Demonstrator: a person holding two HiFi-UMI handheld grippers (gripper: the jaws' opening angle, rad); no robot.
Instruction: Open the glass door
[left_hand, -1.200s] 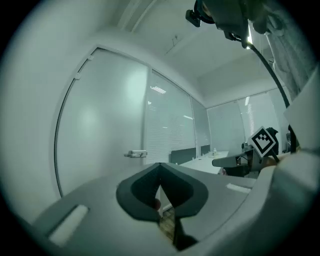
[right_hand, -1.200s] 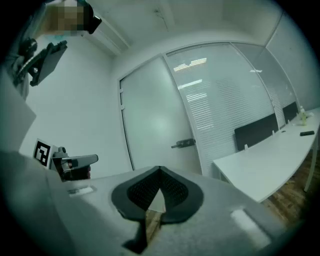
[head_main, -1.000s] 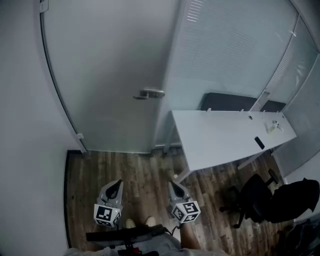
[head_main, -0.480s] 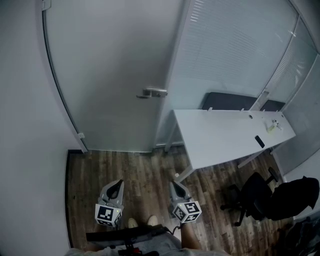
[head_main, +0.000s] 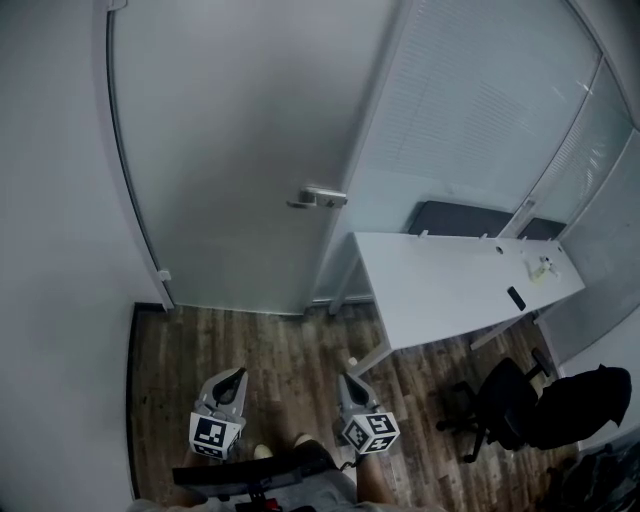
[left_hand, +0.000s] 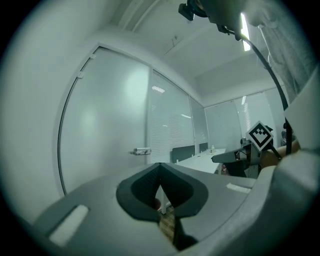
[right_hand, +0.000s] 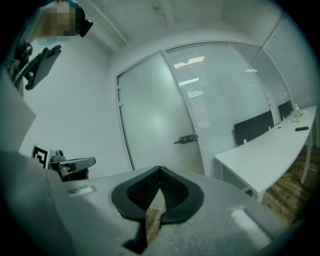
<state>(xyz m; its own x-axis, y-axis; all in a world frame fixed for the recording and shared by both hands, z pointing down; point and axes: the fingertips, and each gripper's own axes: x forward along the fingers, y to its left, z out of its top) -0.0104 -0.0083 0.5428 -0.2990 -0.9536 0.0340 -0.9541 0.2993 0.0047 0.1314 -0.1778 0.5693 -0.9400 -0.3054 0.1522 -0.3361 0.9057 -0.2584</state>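
Left gripper (left_hand: 160, 172): jaws together, tips meeting, nothing between them. Right gripper (right_hand: 160, 172): jaws likewise together and empty. Both grippers are held low and side by side above the brown wood-plank floor (head_main: 280, 340), pointing towards the door, with the toes of the person's shoes (head_main: 300, 440) between their marker cubes. Neither gripper touches the door or its fittings; both are well apart from it.

Frosted glass door (head_main: 230, 140): ahead of the grippers, upright, sitting closed in its frame. Silver metal lever handle (head_main: 318, 198): at the door's right edge, lever level, pointing left across the pane. A plain grey wall (head_main: 50, 250) adjoins the door on the left, a striped frosted glass partition (head_main: 470, 110) on the right.

White rectangular tabletop (head_main: 440, 290): right of the door, along the partition. It carries a small dark flat object (head_main: 516, 298) and a small pale item (head_main: 542, 267) near its far end, both too small to identify. A dark panel (head_main: 460, 218) stands along its far edge. Black office chair (head_main: 500, 400): on the floor beside the tabletop, right of the grippers
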